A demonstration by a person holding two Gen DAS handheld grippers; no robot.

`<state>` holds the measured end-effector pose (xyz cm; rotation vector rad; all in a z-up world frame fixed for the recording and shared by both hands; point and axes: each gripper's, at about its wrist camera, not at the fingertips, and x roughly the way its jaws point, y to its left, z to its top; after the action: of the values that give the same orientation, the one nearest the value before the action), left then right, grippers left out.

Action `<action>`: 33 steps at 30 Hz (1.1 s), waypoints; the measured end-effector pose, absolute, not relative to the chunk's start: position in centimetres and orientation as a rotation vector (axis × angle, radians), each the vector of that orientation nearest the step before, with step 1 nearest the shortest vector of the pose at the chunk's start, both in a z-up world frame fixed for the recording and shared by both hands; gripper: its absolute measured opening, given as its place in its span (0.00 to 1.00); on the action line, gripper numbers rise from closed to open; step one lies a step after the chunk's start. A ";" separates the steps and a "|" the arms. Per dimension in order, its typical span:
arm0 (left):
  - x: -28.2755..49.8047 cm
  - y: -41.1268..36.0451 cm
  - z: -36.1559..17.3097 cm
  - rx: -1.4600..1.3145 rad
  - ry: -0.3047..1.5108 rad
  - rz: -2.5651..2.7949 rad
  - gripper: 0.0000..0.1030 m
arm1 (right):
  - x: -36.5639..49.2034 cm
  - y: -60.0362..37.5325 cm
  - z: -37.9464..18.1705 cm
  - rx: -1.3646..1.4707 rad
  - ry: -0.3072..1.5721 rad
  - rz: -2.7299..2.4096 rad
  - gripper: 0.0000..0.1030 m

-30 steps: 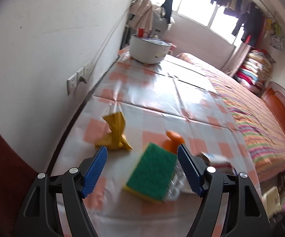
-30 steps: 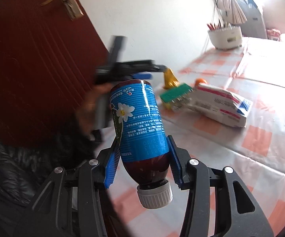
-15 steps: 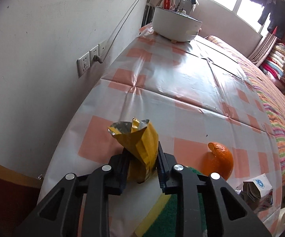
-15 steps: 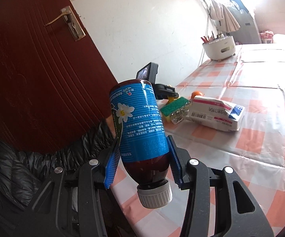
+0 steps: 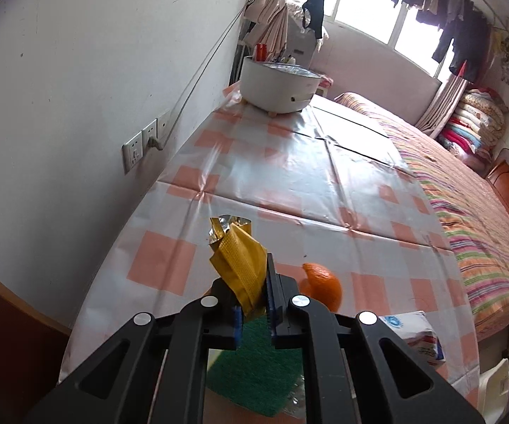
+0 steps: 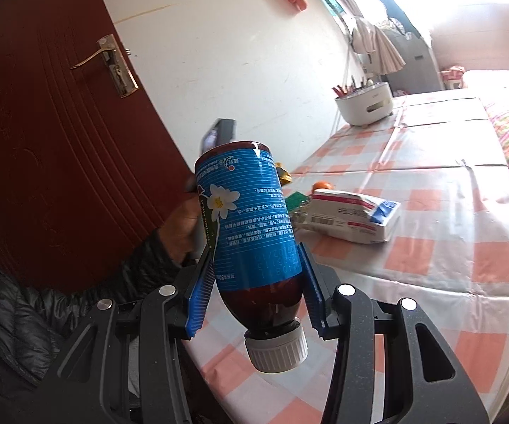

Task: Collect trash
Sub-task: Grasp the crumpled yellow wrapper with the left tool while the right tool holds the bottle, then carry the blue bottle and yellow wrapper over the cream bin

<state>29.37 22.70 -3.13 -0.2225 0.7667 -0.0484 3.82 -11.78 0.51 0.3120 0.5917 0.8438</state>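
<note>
On the table with the peach-and-white checked plastic cloth [image 5: 289, 162], the left gripper [image 5: 254, 298] is clamped on a crumpled yellow foil wrapper [image 5: 242, 261], which sticks up from between the blue pads and appears raised just clear of the cloth, though the fingers hide its lower end. A green scouring sponge [image 5: 250, 367] lies below the gripper's fingers, and a round orange fruit [image 5: 321, 282] sits on the cloth just right of the wrapper; further right, at the cloth's near edge, lies a white paper packet with blue print [image 5: 409, 332]. The right gripper [image 6: 258, 282] grasps a brown plastic bottle with a blue flowered label [image 6: 247, 219], held upside down with its white ribbed cap [image 6: 275, 349] toward the camera, above the near corner of the cloth. The step in hand looks like the pickup of the wrapper, with both tools now loaded. No bin shows in either view, so the next move probably calls for carrying both pieces away from the cloth to wherever trash goes, keeping both grips firm, since the thin wrapper could slip out.
</note>
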 end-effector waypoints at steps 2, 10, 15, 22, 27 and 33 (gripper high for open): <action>28.4 21.7 -2.4 -0.211 0.752 -0.075 0.09 | 3.8 -12.2 0.4 0.312 0.592 0.826 0.43; 23.9 16.4 0.0 -0.149 0.707 -0.228 0.09 | 2.8 -14.6 0.4 0.300 0.570 0.735 0.43; 21.5 12.4 0.7 -0.114 0.705 -0.346 0.09 | 2.0 -17.1 0.4 0.312 0.553 0.675 0.43; 18.8 7.0 0.8 -0.067 0.732 -0.492 0.09 | 0.6 -21.2 0.7 0.339 0.521 0.563 0.43; 16.6 3.4 1.0 -0.025 0.738 -0.580 0.09 | -0.8 -24.4 0.3 0.362 0.505 0.465 0.43; 14.4 -0.4 1.1 0.014 0.751 -0.667 0.09 | -2.7 -28.1 -0.4 0.376 0.499 0.324 0.43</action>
<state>14.38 -0.39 1.13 0.0137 0.7507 -0.6669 -2.67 -28.12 -0.43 0.3758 0.4991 0.3238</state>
